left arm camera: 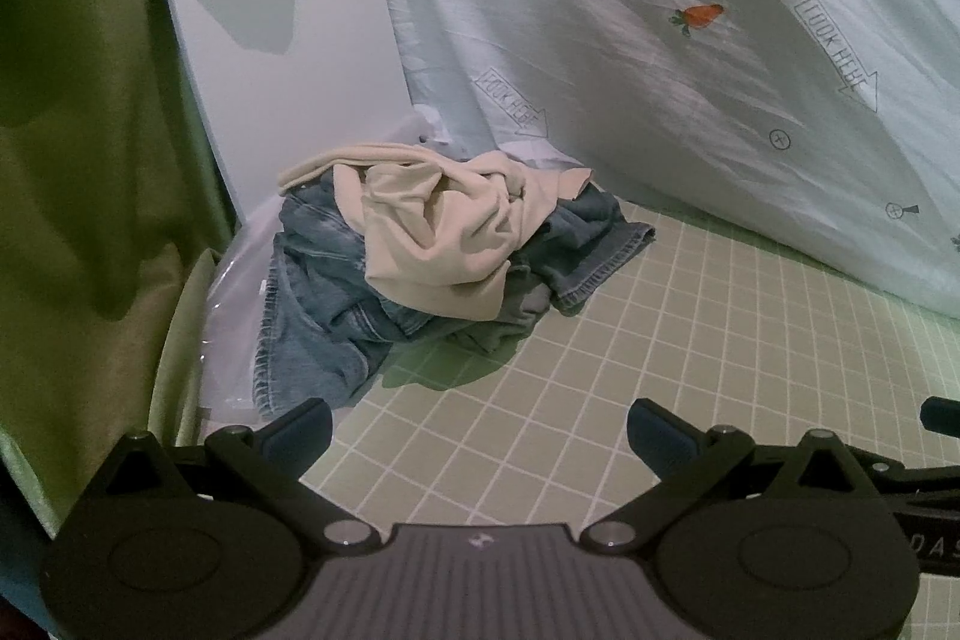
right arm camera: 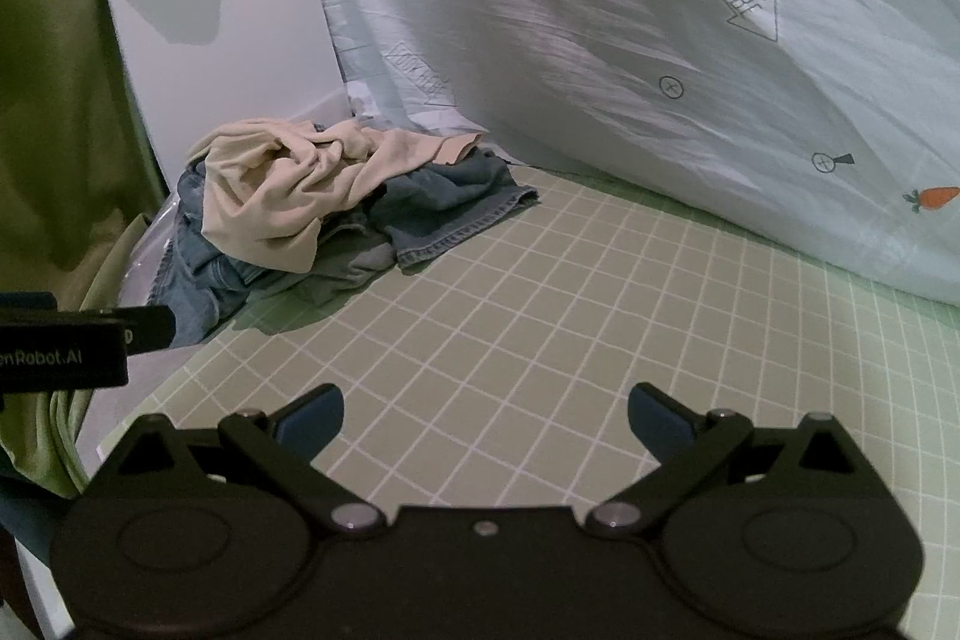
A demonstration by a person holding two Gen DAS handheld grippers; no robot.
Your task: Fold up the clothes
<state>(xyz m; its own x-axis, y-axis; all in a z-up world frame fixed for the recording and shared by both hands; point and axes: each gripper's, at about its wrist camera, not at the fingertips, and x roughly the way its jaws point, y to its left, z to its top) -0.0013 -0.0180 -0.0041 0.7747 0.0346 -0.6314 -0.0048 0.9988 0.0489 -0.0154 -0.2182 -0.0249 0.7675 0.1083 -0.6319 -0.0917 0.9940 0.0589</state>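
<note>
Ahead, crumpled clothes pile (left arm camera: pixel 432 244) (right arm camera: pixel 312 208) well beyond both grippers' wide-apart, empty jaws, left of centre.

Bare green mat (right arm camera: pixel 540 316) ahead; clothes pile (right arm camera: pixel 312 208) far-left, quilt (right arm camera: pixel 690 58) behind.

Bedroom; carrot-print quilt (left arm camera: pixel 690 58)

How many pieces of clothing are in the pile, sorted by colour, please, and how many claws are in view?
Cream garment: 1
Blue denim garment: at least 1; the bunched folds hide whether there are more
Grey-green cloth under the pile: 1, only an edge shows
Open claws: 2, left claw and right claw
Total: 3 clothes visible, 2 claws
</note>
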